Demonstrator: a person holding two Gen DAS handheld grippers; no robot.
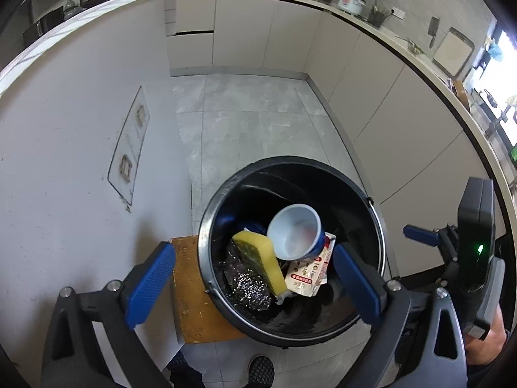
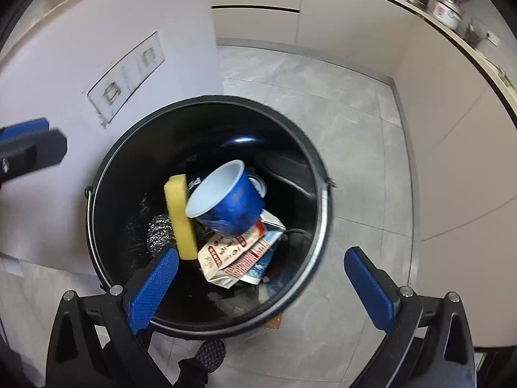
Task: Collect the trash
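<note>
Grippers hover over the bin [image 1: 206,226]: left gripper [image 1: 252,281] wide open and empty, right gripper [image 2: 261,287] likewise. Inside, from left: scourer [image 2: 158,229], sponge [image 2: 181,216], blue cup [image 2: 226,197] tipped on a carton [image 2: 232,255].

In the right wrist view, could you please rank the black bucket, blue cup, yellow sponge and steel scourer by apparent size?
1. Black bucket
2. Blue cup
3. Yellow sponge
4. Steel scourer, though partly hidden behind the sponge
</note>
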